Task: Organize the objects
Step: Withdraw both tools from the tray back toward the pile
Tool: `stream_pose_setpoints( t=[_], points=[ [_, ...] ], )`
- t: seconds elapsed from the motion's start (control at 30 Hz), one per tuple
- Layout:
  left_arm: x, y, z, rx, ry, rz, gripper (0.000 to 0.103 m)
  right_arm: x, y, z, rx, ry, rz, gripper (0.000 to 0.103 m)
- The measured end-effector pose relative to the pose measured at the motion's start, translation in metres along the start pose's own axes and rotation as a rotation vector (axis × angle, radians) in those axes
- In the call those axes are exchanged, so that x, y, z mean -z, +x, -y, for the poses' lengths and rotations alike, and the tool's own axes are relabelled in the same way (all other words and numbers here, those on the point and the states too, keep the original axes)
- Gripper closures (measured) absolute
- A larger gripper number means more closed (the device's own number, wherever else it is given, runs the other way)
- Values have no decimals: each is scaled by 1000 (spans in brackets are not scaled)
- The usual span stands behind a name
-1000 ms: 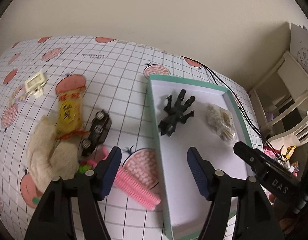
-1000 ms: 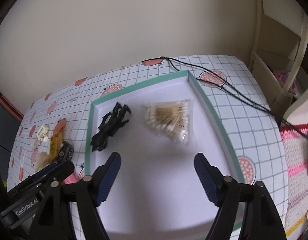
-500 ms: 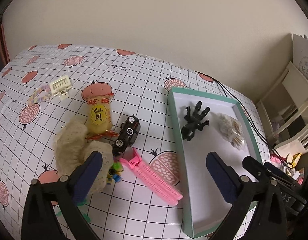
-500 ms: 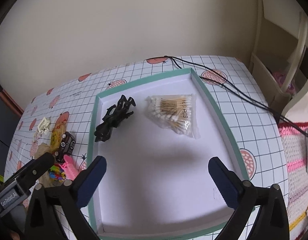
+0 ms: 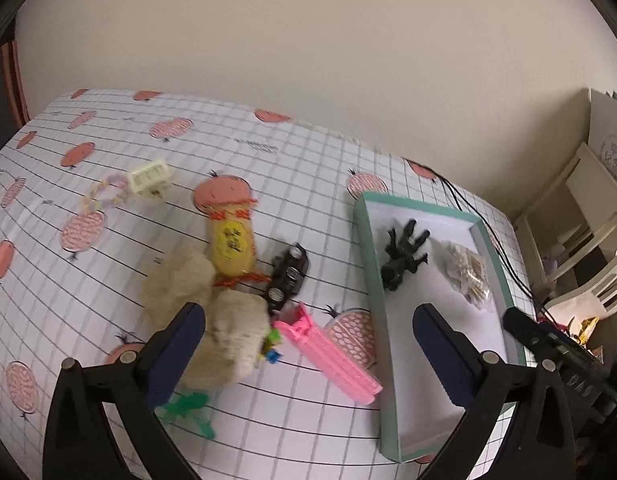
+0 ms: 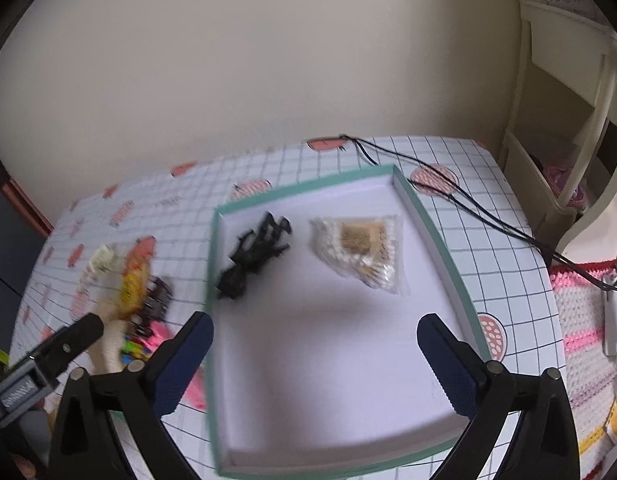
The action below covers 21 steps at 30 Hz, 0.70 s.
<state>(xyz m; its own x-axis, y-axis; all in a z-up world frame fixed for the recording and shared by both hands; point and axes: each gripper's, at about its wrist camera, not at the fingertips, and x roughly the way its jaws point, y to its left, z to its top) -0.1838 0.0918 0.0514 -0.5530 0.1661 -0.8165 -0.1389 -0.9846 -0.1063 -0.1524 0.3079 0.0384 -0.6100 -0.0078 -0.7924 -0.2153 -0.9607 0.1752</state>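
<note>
A teal-rimmed white tray (image 5: 367, 248) (image 6: 436, 236) holds a black toy figure (image 5: 402, 254) (image 6: 252, 254) and a bag of cotton swabs (image 5: 468, 274) (image 6: 360, 248). Left of it on the table lie a pink comb-like clip (image 5: 328, 350), a black toy car (image 5: 288, 274), a yellow snack packet (image 5: 230, 242), a beige cloth (image 5: 204, 312), a green piece (image 5: 188, 410) and a cream clip (image 5: 148, 176). My left gripper (image 5: 308, 344) is open and empty above the pink clip. My right gripper (image 6: 314, 354) is open and empty above the tray.
The table has a grid cloth with peach prints (image 5: 268, 168). Black cables (image 6: 468, 200) run past the tray's far right side. A cream shelf (image 6: 560, 120) and a pink knitted mat (image 6: 588, 320) stand to the right. A wall lies behind.
Both grippers have opened wider and pulled back and up, so more of the table shows. The left view has swung left over the loose items.
</note>
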Motion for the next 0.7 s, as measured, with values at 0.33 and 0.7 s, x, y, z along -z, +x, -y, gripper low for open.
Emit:
stream_pose_setpoints(
  t=[0.33, 0.7],
  points=[
    [-15, -46, -61, -37, -120, 97, 0, -16, -21, -38, -85, -26, 11, 0],
    [-17, -50, -103, -142, -179, 48, 0, -5, -8, -111, -176, -189, -27, 0]
  ],
)
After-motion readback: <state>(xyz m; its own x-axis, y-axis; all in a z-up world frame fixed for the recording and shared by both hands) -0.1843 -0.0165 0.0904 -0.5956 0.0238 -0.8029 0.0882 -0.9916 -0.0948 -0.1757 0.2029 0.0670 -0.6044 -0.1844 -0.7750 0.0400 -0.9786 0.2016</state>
